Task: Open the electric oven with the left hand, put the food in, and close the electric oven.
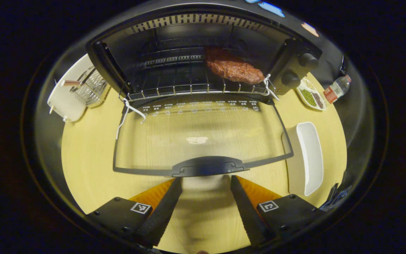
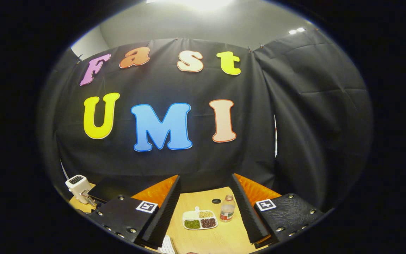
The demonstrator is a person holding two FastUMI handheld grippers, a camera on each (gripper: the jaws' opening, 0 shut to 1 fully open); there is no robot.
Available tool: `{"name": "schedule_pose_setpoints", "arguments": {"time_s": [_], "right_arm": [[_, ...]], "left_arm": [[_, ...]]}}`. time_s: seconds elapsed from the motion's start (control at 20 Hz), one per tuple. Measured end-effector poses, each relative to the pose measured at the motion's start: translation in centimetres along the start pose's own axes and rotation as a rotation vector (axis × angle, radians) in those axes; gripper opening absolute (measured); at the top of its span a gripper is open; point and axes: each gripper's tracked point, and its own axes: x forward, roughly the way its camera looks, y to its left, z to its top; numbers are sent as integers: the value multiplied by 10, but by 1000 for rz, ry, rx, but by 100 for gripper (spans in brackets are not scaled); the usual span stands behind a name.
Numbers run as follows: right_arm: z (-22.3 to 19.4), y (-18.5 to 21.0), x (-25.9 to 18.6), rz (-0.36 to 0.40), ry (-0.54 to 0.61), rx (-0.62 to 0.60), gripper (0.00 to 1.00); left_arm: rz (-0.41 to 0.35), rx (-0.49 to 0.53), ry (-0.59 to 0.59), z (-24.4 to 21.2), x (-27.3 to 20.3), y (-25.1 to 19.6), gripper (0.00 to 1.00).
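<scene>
The electric oven [image 1: 203,53] stands open on the table [image 1: 86,148], its glass door [image 1: 199,134] lying flat, and the food [image 1: 234,67] already rests on the rack [image 1: 174,79] inside. The left gripper [image 1: 205,183] is spread and empty just before the door handle [image 1: 206,165], so I judge only the closing is left. The right gripper [image 2: 205,183], also released, points at the booth wall.

In the left gripper view the oven [image 1: 203,46] has its top cut off by the edge, and the markings along its glass door [image 1: 199,134] are too small to make out. The white dish [image 1: 308,155] partly hides behind the door's frame. In the right gripper view the divided plate [image 2: 200,219] holds grains too small to identify, and the white appliance [image 2: 78,187] is partly hidden by the gripper body
</scene>
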Motion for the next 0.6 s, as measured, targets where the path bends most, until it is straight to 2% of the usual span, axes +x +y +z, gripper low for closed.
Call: {"name": "schedule_pose_setpoints", "arguments": {"time_s": [0.1, 0.25, 0.3, 0.6], "right_arm": [[-2, 1, 1, 2, 6, -3, 86], [3, -3, 0, -9, -2, -20, 86], [5, -3, 0, -11, -6, -23, 86], [2, 1, -2, -3, 6, -42, 86]], "left_arm": [[-12, -19, 20, -2, 6, 2, 99], [-7, -10, 31, -2, 10, 7, 92], [-4, -7, 32, 0, 11, 7, 95], [1, -3, 27, 0, 6, 7, 95]]}}
